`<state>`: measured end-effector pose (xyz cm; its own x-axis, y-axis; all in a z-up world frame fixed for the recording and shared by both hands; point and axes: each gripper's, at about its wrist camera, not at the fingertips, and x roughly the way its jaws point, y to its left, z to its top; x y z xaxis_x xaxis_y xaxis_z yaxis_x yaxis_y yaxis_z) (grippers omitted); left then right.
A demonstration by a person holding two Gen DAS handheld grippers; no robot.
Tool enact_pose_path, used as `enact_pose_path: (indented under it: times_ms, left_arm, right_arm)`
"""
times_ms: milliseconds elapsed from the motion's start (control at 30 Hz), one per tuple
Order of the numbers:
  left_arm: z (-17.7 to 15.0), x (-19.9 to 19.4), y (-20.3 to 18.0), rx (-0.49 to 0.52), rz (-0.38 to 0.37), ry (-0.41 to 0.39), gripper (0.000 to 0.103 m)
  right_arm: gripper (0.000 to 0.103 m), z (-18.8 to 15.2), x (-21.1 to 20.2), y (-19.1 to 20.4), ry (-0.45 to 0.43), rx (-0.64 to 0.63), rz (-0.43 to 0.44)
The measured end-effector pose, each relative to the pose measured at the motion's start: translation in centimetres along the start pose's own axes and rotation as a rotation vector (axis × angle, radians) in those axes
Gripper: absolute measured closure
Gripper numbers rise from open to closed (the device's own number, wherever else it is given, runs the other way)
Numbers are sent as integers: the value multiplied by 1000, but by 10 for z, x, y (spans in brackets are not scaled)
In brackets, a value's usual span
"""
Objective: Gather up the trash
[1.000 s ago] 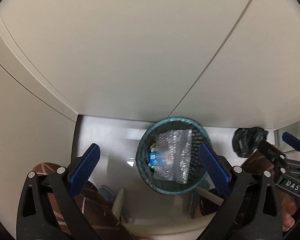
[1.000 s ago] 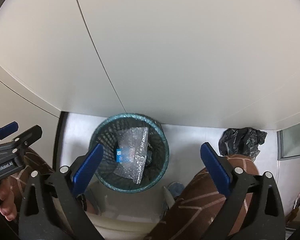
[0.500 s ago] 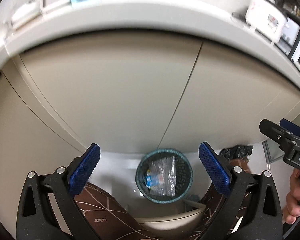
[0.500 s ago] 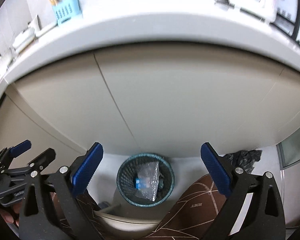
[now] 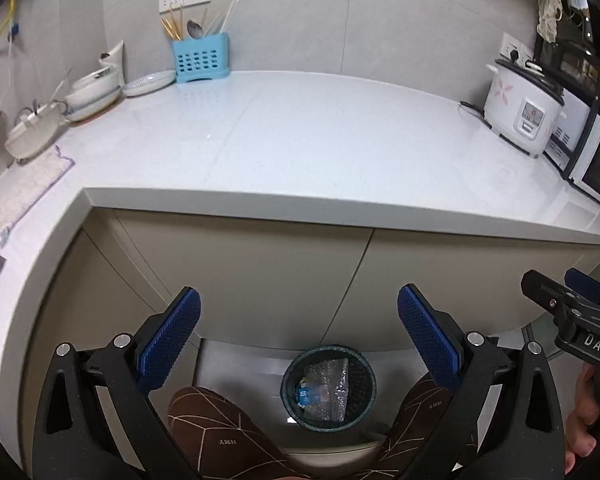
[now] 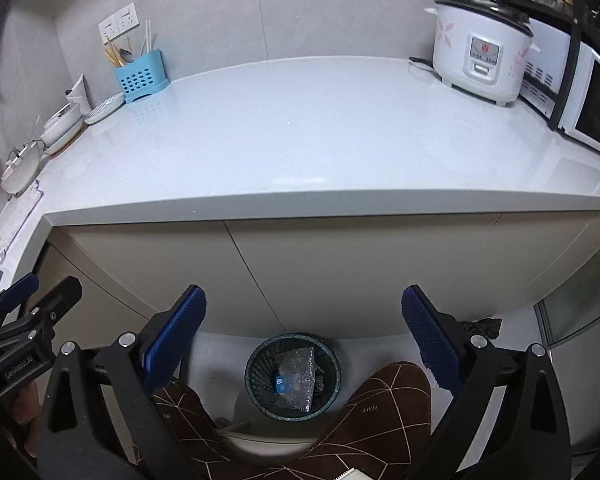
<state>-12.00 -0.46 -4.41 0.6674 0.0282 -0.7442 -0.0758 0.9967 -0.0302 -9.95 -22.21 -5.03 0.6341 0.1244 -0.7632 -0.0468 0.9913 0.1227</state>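
A dark green mesh waste bin (image 5: pixel 290 376) stands on the floor below the counter, holding clear bubble wrap (image 5: pixel 328 384) and a blue wrapper (image 5: pixel 302 395). It also shows in the right wrist view (image 6: pixel 256 372) with the bubble wrap (image 6: pixel 298 380). My left gripper (image 5: pixel 299 332) is open and empty, high above the bin. My right gripper (image 6: pixel 303 330) is open and empty, also high above it. Each gripper shows at the edge of the other's view.
A white countertop (image 5: pixel 320 140) spans both views, with a blue utensil holder (image 5: pixel 199 58), bowls and plates (image 5: pixel 94 88) at back left, a rice cooker (image 5: pixel 520 112) and a microwave (image 6: pixel 588 108) at right. A black bag (image 6: pixel 482 326) lies on the floor. My legs flank the bin.
Both grippers have risen from close above the bin to above counter height, so the countertop has come into view and the bin looks small. Both stayed open.
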Motion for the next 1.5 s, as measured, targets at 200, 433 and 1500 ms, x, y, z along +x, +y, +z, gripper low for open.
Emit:
enact_pose_path:
  times_ms: [200,433,1500]
  left_arm:
    - [20,-38,4,-1,-31,-13,6]
    - [24,-46,4,5,-11,-23,6]
    - [26,-39,0,16,0,-10,6]
  right_arm:
    - [9,14,-34,5,-21,-8,1]
    - [9,15,-49,5,-44,-14,-6]
    - [9,9,-51,3,-46,-33,-20]
